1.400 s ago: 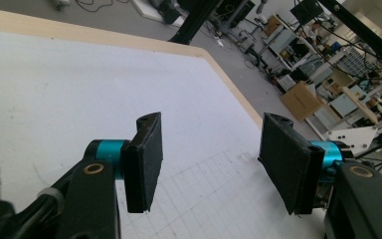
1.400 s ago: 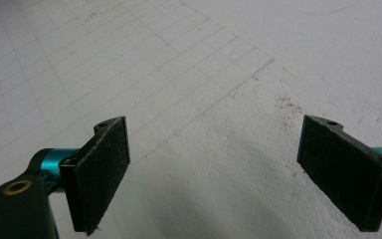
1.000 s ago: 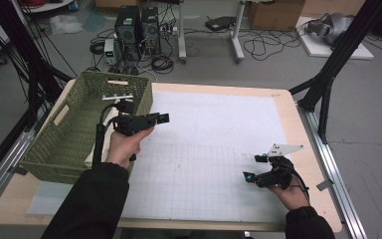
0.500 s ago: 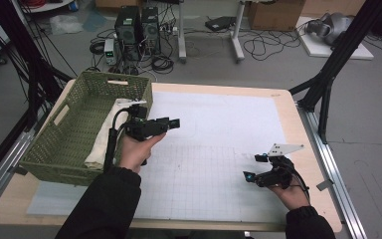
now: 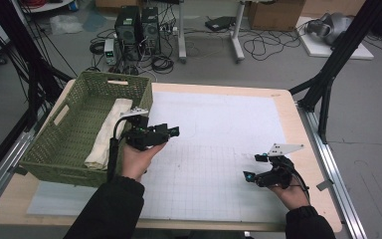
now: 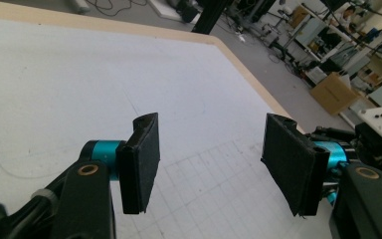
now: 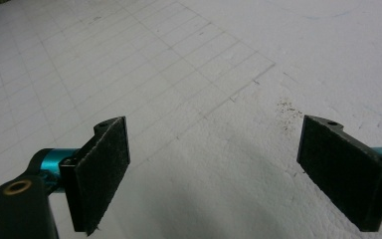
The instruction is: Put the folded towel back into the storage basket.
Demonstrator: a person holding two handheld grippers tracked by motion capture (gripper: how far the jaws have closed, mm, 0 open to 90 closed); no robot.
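Nearest the table's front edge, at the right: right gripper [image 5: 254, 168], held low over the white gridded mat [image 5: 219, 149], jaws spread wide with nothing between them; black pads [image 7: 104, 169] clean and flat, teal fittings behind them, a grey three-cornered plate on top. Under those jaws in the right gripper view: bare mat, faint grid lines, a sprinkle of dark specks.

Further in, at the left: left gripper [image 5: 171, 131], gripped in a hand below a black sleeve, pointing level across the mat toward the right, just beside the basket's near right corner. Jaws parted and empty; same black pads [image 6: 142, 162] and teal fittings, a black cable trailing down beside the wrist. A faint pencil curve on the mat near its left jaw. No readable writing or labels anywhere on grippers, mat or basket.

Beyond and to the left: green woven basket [image 5: 54, 144], rectangular, with cut-out handles in its short walls, sitting on the wooden table [image 5: 298, 129]. Inside it, one cream folded cloth [image 5: 108, 132], lying lengthwise along the right wall.

Farthest: floor beyond the table, with black computer towers [image 5: 138, 30] and tangled cables.
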